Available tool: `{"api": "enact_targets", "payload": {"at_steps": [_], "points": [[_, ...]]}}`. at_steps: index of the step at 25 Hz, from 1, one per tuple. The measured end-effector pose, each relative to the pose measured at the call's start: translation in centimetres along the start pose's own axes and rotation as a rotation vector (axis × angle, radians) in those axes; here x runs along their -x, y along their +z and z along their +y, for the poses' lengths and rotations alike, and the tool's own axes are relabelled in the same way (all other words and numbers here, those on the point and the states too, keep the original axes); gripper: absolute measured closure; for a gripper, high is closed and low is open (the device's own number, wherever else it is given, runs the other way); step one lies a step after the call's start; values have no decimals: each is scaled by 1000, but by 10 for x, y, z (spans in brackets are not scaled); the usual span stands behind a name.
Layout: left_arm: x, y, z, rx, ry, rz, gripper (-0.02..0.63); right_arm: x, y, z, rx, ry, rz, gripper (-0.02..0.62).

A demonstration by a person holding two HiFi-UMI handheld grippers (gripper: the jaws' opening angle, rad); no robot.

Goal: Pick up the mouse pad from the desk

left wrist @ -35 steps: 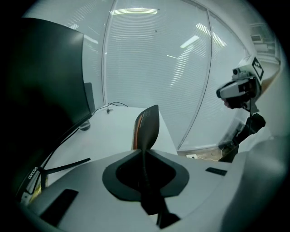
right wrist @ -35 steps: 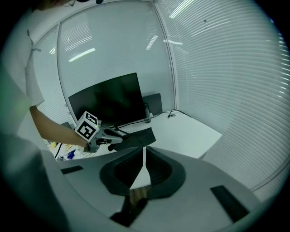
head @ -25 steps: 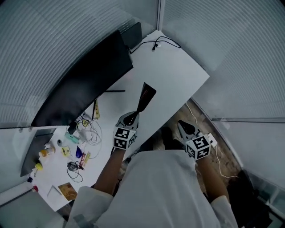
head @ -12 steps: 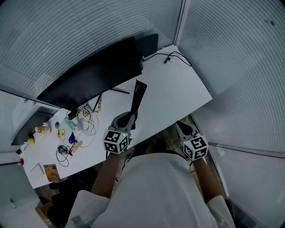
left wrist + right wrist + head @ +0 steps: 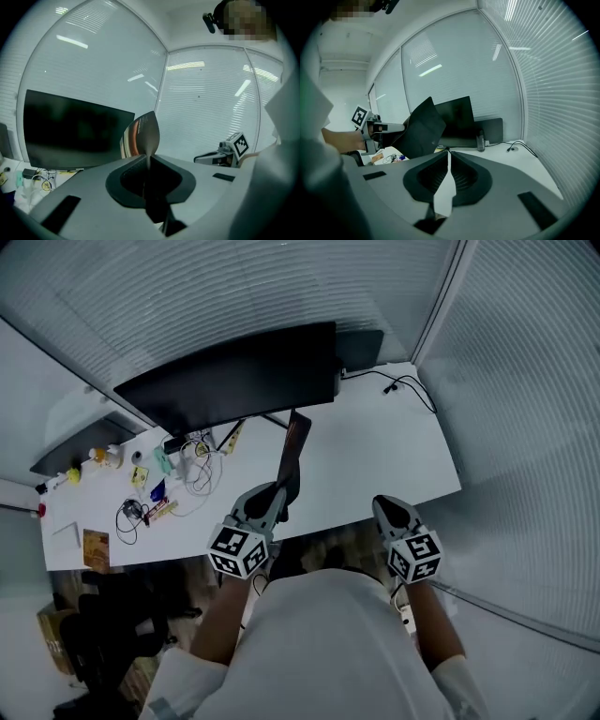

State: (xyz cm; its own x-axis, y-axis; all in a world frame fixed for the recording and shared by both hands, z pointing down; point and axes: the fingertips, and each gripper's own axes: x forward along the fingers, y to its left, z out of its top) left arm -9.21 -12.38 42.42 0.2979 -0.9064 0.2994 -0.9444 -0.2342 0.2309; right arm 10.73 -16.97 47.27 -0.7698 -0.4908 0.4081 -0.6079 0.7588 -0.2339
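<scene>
One edge of the pad [image 5: 293,442] is clamped in the left claw [image 5: 278,491] and held off the counter [image 5: 394,451], with its long axis running away from that claw. Over the counter's near edge, the right claw [image 5: 384,506] is closed and empty, farther from the pad.

white shirt [image 5: 328,643]; grey left tool [image 5: 278,491] and right tool [image 5: 383,504], each with a black-and-white marker cube [image 5: 234,551].
</scene>
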Motion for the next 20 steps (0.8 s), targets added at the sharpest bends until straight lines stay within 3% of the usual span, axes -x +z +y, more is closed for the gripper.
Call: {"api": "enact_targets", "payload": {"at_steps": [10,20], "points": [[74,7,22,37,166,-89,568,-34,25,43,91,149,-36,555],[128,2,69,31,226,-101,568,-62,42,91,119,173,-77,557]]}}
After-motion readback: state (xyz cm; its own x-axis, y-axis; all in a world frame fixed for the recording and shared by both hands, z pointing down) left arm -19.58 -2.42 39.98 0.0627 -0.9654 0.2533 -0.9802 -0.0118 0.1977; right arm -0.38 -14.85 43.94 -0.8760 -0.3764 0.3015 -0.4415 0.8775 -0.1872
